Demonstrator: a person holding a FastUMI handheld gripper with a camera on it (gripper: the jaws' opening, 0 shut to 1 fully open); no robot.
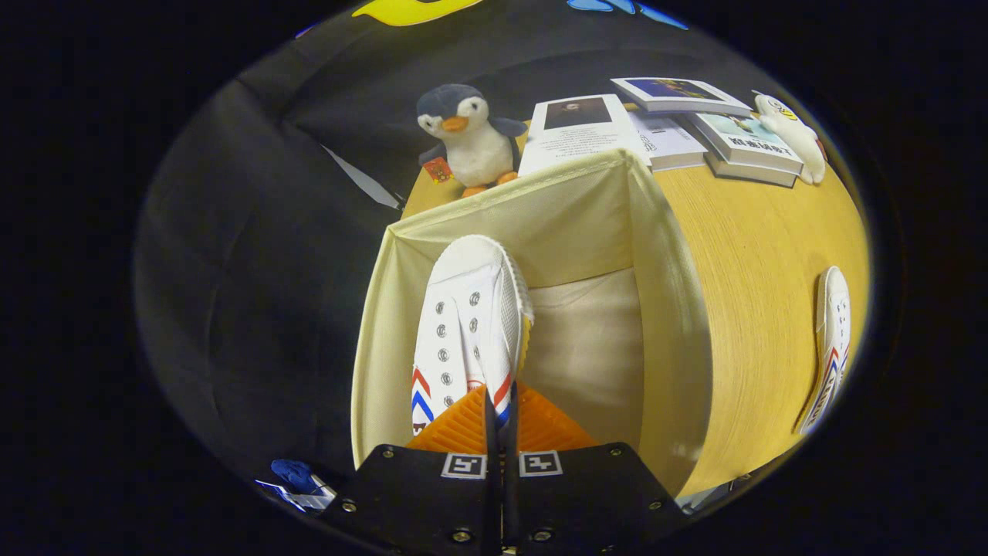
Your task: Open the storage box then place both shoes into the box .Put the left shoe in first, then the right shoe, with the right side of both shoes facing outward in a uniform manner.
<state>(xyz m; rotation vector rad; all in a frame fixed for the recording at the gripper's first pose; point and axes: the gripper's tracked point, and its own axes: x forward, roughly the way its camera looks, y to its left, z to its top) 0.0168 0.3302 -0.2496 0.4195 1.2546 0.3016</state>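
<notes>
My gripper (500,409) is shut on the heel rim of a white canvas shoe (463,324) with red and blue chevron stripes. The shoe hangs toe-forward inside the open cream fabric storage box (671,309), close to the box's left wall, its laced top turned to the left. The box's pale floor shows to the right of the shoe. The other white shoe (832,347) lies on the wooden table (756,255), well to the right of the box.
A plush penguin (467,139) stands just behind the box. Several books (679,116) and a white plush toy (791,135) lie at the far side of the table. Black booth cloth hangs to the left.
</notes>
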